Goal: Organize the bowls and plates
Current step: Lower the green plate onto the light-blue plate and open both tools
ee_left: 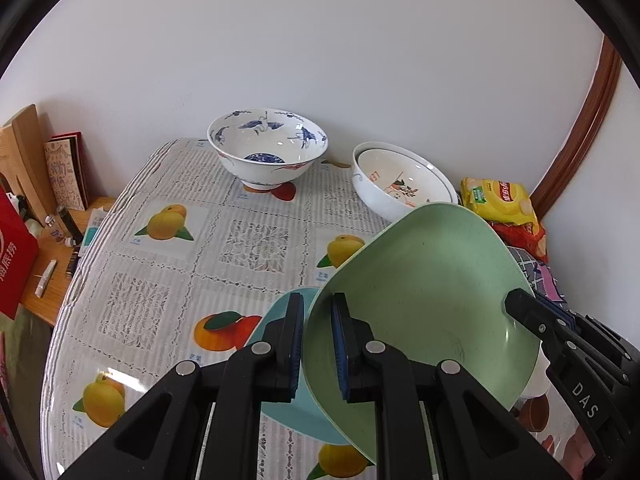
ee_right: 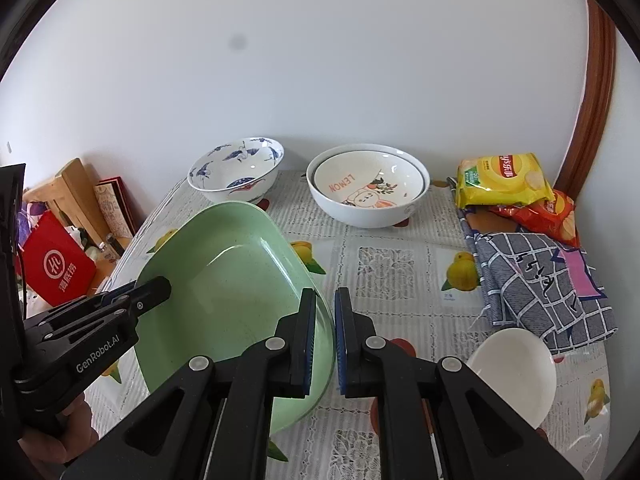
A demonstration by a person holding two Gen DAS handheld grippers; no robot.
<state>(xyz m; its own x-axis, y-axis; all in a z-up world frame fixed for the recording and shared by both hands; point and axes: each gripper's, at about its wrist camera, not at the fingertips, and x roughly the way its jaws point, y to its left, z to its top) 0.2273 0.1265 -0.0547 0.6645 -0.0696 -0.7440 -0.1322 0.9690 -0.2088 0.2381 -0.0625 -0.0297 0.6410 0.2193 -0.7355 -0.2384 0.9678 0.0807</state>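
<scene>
Both your left gripper (ee_left: 317,344) and right gripper (ee_right: 325,342) pinch opposite rims of the green plate (ee_left: 424,300), tilted above the counter (ee_left: 248,248) over the blue plate (ee_left: 276,312); uneven pull could slip it.

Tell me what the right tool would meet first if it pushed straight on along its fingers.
Probably bare tablecloth just past the fingertips. The right tool, shut on the green plate, points down at the table; the nested white bowls lie farther along, though depth is unclear.
</scene>
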